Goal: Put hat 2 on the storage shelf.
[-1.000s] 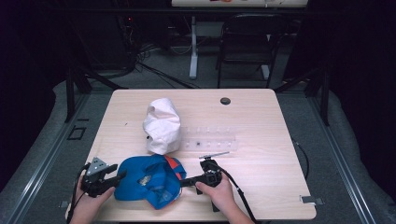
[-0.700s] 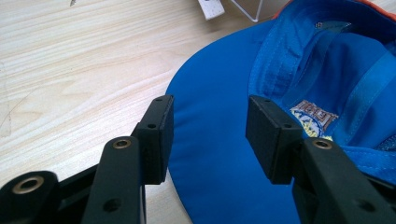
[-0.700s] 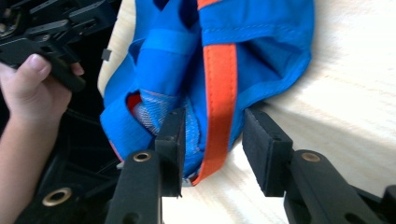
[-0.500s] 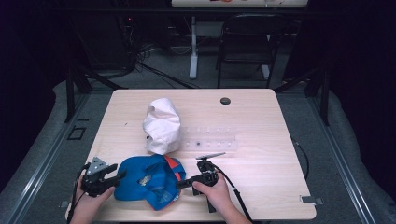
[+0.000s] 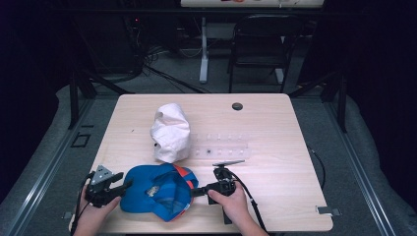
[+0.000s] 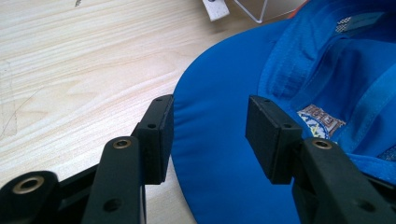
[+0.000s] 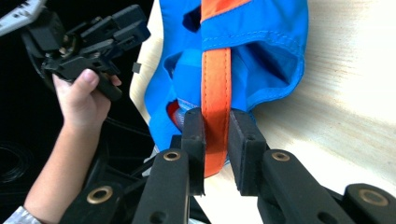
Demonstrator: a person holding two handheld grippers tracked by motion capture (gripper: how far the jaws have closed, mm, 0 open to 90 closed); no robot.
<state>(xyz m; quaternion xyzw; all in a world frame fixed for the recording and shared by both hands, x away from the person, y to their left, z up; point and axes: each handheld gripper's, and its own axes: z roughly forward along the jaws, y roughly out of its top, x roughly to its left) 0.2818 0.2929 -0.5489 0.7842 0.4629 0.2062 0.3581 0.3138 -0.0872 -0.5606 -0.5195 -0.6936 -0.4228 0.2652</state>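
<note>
Orange strap [image 7: 215,100] sits pinched in the right gripper [image 7: 215,135], whose fingers have just been closing; left gripper [image 6: 209,135] spread.

I'm working in what looks like a lab or recording studio: a lone pale wooden table [image 5: 275,128] stands on grey carpet amid dark surroundings. Behind it I see a black folding chair [image 5: 260,49], a desk leg [image 5: 203,54] and loose cables [image 5: 162,64] on the floor.

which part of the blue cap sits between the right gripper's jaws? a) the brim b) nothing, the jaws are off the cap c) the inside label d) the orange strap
d: in the right gripper view the right gripper has just been closing its jaws, and they flank the orange strap of the blue cap, pads against it.
</note>
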